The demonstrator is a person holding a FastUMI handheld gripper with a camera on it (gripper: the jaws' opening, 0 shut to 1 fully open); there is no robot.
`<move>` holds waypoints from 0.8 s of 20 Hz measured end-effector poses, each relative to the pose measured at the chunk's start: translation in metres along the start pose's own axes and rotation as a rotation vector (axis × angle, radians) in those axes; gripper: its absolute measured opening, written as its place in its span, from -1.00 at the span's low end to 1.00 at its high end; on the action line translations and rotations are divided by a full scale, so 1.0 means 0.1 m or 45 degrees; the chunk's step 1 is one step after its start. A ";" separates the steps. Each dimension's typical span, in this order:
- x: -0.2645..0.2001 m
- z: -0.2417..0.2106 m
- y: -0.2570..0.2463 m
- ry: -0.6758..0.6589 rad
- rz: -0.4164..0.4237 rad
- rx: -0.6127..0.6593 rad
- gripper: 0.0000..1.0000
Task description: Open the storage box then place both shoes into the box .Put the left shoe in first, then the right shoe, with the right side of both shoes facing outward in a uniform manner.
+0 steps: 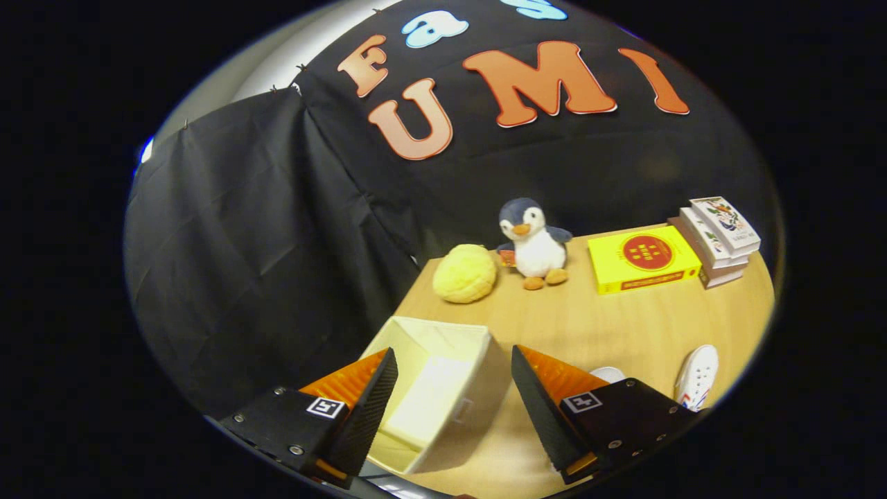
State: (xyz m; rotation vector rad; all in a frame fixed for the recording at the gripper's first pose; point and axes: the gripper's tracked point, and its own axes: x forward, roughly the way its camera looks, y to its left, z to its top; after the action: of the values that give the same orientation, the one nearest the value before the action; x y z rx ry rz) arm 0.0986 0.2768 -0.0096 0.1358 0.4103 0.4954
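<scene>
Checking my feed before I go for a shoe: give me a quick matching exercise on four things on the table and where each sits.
1 storage box
2 white shoe
3 penguin toy
4 stack of books

a beside the yellow box, far end
b open, between the spread fingers of the gripper
c near, off to the right of the fingers
d next to the yellow plush ball

Pairs: 1-b, 2-c, 3-d, 4-a

Storage box [443, 388] between spread jaws, shoe [696, 378] to its right, penguin [533, 242] beyond.
</scene>
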 end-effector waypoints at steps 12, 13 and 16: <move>-0.32 -1.21 -1.69 0.230 -0.435 -0.032 0.63; -0.27 -1.29 -1.70 0.256 -0.437 -0.020 0.60; -0.13 -1.50 -1.75 0.319 -0.438 -0.005 0.45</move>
State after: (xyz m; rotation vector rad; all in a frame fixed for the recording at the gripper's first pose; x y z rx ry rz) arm 0.1016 0.1220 -0.1807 -0.0024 0.6637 0.1732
